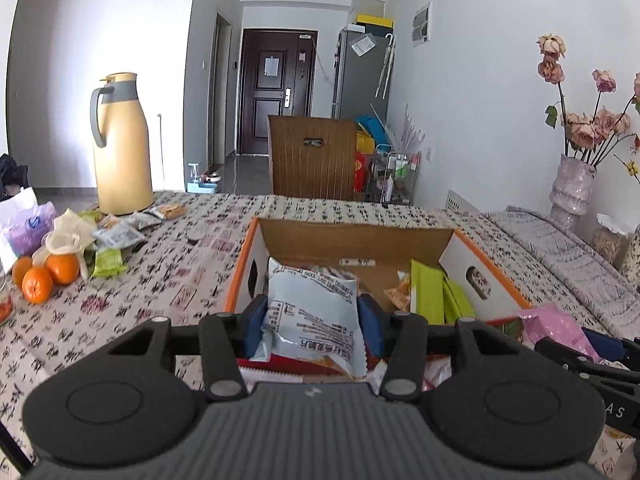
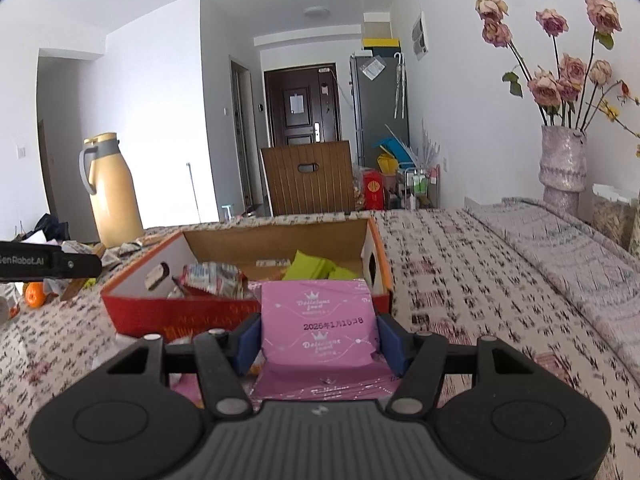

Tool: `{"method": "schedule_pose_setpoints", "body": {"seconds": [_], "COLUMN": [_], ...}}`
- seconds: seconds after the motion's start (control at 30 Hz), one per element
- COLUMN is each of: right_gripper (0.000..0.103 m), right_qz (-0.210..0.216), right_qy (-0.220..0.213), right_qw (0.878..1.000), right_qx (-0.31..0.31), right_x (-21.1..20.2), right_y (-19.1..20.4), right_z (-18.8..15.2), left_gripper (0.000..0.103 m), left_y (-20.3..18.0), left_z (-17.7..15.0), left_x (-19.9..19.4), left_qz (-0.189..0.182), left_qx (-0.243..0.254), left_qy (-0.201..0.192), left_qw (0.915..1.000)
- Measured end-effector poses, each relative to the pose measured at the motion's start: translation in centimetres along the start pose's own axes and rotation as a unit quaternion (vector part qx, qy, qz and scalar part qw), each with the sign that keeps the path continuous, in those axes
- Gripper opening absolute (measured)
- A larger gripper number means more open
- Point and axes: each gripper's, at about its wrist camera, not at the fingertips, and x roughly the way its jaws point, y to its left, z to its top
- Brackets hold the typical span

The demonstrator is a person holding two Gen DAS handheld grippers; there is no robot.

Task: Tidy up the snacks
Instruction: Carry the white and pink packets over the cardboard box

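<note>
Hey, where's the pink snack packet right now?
The pink snack packet is clamped in the right tongs, just in front of the cardboard box; the left wrist view shows it at right.

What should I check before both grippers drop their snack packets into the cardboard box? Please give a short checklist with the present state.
1. Left gripper closed on the pale blue packet: ok.
2. Right gripper closed on the pink packet: ok.
3. Cardboard box open on top: ok.
4. Free room in the box beside the green packets: ok.
5. Both packets already above the opening: cannot tell.
</note>
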Motion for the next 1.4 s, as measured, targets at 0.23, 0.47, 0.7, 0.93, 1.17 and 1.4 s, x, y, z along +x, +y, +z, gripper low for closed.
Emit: {"method": "schedule_pose_setpoints", "body": {"seconds": [0.23,0.47,0.7,0.93,1.17,1.4], "right_gripper": [0.061,0.061,0.061,0.061,0.061,0.061], "right_qz": [0.001,0.001,0.002,0.006,0.017,0.029], "right_qy": [-0.015,-0.025,-0.032,-0.027,-0.017,0.003], "right_qw": [1.000,1.000,0.999,0.999,0.999,0.999], "right_qx": [-0.001,-0.011,-0.023,-0.033,-0.027,-0.013], "right_x": [2.1,4.7,7.2,10.0,12.8,14.5], "right_y": [0.3,0.8,1.5,2.2,2.3,1.7], "right_z": [2.3,4.5,6.7,8.0,8.0,7.0], "left_gripper": [0.049,0.049,0.049,0.049,0.049,0.049], "left_y": [-0.5,-0.7,-0.5,-0.2,0.7,1.4], "left_z": [1.9,3.5,4.6,4.9,4.5,3.4], "left_x": [1.8,4.1,6.8,9.4,11.6,13.6], "left_qz": [0.009,0.021,0.031,0.037,0.037,0.026], "left_qx": [0.004,0.008,0.006,0.004,-0.015,-0.023], "left_qy": [-0.010,-0.010,0.000,0.012,0.021,0.045], "left_qw": [0.9999,0.9997,0.9995,0.9993,0.9990,0.9984]}}
